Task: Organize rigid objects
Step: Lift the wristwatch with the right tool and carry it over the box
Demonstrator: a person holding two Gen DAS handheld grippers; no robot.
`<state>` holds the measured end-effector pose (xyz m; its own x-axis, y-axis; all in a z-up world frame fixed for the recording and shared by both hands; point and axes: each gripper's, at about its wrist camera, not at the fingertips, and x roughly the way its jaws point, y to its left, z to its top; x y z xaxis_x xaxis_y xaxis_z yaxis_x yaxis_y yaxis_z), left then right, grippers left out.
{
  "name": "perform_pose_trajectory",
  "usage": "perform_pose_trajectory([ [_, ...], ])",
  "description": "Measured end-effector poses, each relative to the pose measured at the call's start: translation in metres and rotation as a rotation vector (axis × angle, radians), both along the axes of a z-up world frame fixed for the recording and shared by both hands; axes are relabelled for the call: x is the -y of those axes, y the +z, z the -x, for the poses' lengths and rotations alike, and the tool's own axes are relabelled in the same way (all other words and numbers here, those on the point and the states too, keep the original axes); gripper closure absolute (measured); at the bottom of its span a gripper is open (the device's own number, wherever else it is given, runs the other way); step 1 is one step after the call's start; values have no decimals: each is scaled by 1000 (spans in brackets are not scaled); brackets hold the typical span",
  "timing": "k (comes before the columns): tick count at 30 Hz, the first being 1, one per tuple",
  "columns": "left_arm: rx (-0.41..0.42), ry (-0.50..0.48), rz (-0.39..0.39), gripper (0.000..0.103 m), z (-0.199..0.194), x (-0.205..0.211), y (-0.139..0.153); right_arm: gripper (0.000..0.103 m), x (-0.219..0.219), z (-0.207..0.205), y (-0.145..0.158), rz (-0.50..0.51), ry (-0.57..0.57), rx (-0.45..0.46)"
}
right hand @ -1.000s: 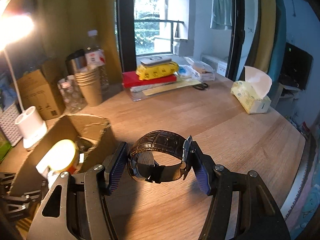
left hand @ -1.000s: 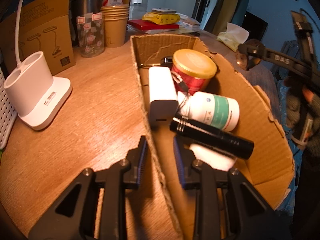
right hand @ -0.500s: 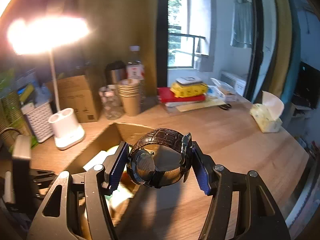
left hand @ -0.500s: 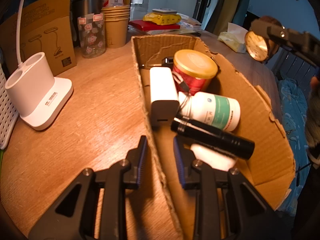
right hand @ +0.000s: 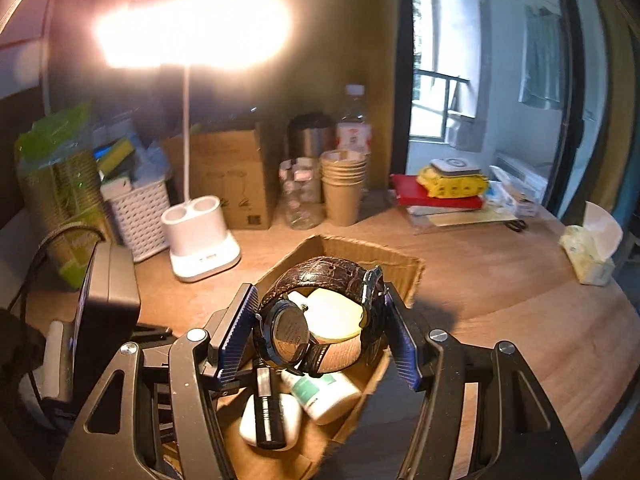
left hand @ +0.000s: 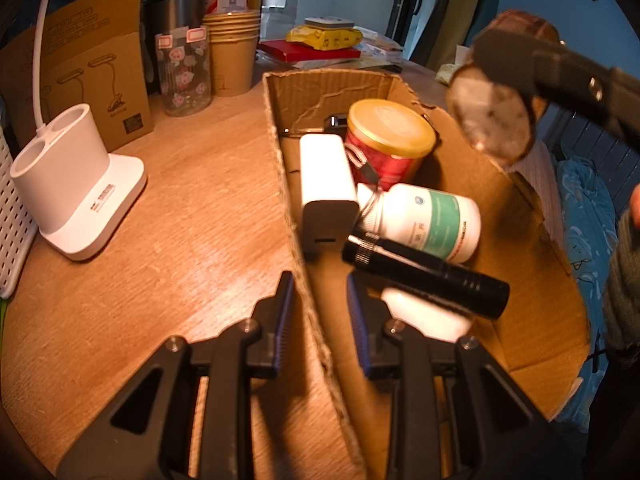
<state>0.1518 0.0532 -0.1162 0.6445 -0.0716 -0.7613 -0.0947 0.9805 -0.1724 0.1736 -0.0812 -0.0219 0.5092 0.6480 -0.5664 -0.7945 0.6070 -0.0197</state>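
Warm, orange-tinted light throughout, thrown by the desk lamp (right hand: 192, 28), blown out to a white glare in the right wrist view and haloed across the wall behind. Cooler daylight from the window (right hand: 436, 80) at the back. Glossy sheen on the desk (left hand: 192, 208) in the left wrist view, deep shadow under the flashlight (left hand: 424, 276). Heavy fisheye bending and black vignette at all corners. Motion-blurred, soft-edged watch (left hand: 494, 120) at upper right; sharper watch strap in the right wrist view.
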Motion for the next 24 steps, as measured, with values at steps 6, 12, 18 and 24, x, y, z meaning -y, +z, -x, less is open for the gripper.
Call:
perform_pose_trajectory([
  [6, 0, 0, 0, 75, 0, 0, 0, 38, -15, -6, -10, 19, 67, -55],
  [12, -2, 4, 11, 75, 0, -1, -1, 38, -28, -20, -14, 11, 96, -119],
  [18, -1, 0, 6, 75, 0, -1, -1, 38, -33, -35, -23, 13, 115, -197],
  [24, -1, 0, 4, 75, 0, 0, -1, 37, -40, -42, -34, 58, 135, -257],
])
